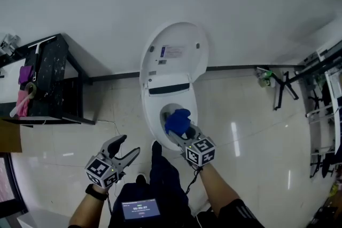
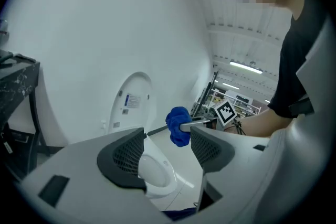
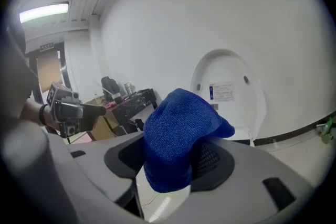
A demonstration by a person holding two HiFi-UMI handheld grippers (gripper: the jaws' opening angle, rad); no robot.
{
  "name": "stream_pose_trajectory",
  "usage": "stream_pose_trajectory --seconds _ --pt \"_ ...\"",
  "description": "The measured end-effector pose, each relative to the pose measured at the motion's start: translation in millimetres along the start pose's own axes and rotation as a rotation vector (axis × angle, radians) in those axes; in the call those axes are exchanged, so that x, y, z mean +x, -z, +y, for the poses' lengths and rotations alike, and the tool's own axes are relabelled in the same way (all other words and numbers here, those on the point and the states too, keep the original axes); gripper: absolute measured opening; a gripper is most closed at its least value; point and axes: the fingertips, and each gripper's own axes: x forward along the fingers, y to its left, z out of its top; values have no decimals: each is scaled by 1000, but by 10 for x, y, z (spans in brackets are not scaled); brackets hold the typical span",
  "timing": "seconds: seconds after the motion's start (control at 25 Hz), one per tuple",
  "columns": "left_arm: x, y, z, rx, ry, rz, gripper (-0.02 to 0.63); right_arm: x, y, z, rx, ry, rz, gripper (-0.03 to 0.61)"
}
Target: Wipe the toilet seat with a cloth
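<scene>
right hand-held gripper [image 1: 184,139] clamps bunched blue knitted cloth [image 1: 177,121], white ceramic toilet [image 1: 171,85] beneath | left hand-held gripper [image 1: 130,145] wide, empty

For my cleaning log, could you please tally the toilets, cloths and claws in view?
Toilet: 1
Cloth: 1
Claws: 2, left claw and right claw
Total: 4

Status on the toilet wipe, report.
Right gripper shut on blue cloth, over toilet seat; contact unclear. Left gripper open, empty, off to the side. Lid up, nothing blocking.
</scene>
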Motion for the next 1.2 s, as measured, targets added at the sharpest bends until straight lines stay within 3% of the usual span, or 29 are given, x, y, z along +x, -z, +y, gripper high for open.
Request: stream_pose_trajectory --seconds 0.32,0.6,1.0,1.2 --pt "-831 -317 -697 111 78 -91 284 -1638 -656 899 -95 159 -241 241" --pt "-1367 -376 -1180 119 107 -112 285 -2865 -942 1475 39 143 -372 241" --pt "-1681 -626 -1565 102 60 -150 285 -3196 -915 1994 18 54 -410 235" --pt "-1745 -726 -1784 115 78 -182 285 -3270 -874 2071 71 5 -426 232"
